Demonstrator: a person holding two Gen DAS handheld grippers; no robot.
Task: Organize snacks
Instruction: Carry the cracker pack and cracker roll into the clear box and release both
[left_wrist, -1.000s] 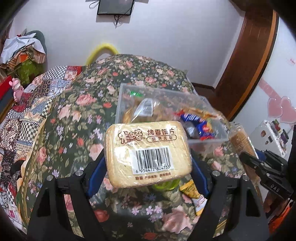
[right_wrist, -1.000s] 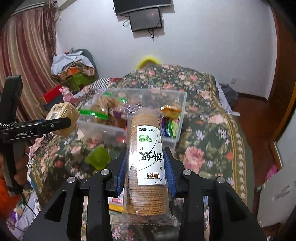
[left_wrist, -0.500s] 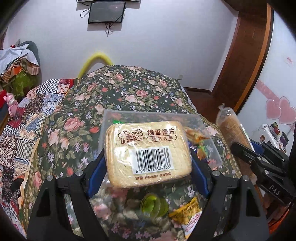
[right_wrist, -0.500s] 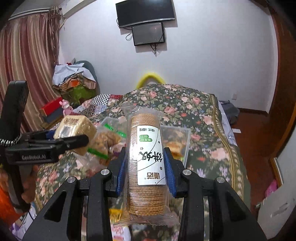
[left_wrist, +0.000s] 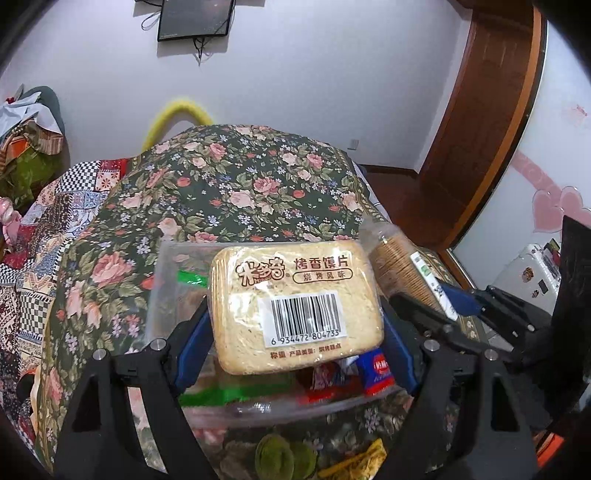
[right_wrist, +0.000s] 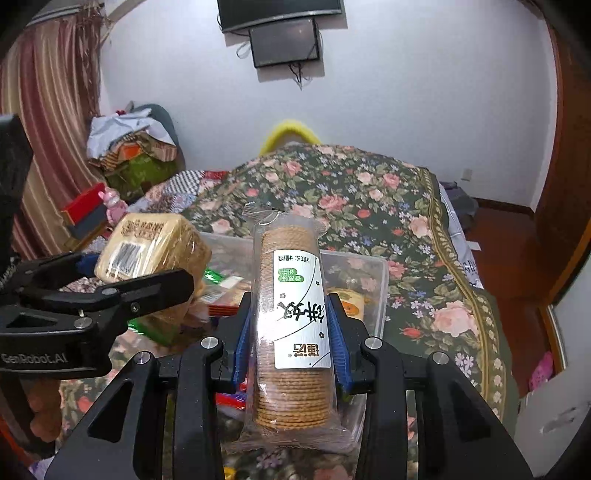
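My left gripper is shut on a flat pack of toasted bread slices with a barcode label, held above the clear plastic snack bin. My right gripper is shut on a tall clear sleeve of round biscuits, held upright over the same bin. The biscuit sleeve and right gripper show at the right of the left wrist view. The bread pack and left gripper show at the left of the right wrist view. The bin holds several wrapped snacks.
The bin sits on a bed with a dark floral cover. A green round snack and a yellow packet lie on the cover in front of the bin. Clothes are piled at the left. A wooden door stands at the right.
Both grippers have moved forward and down toward the bin with their packs. The bin now lies directly beneath both packs, and the two grippers are closer together.
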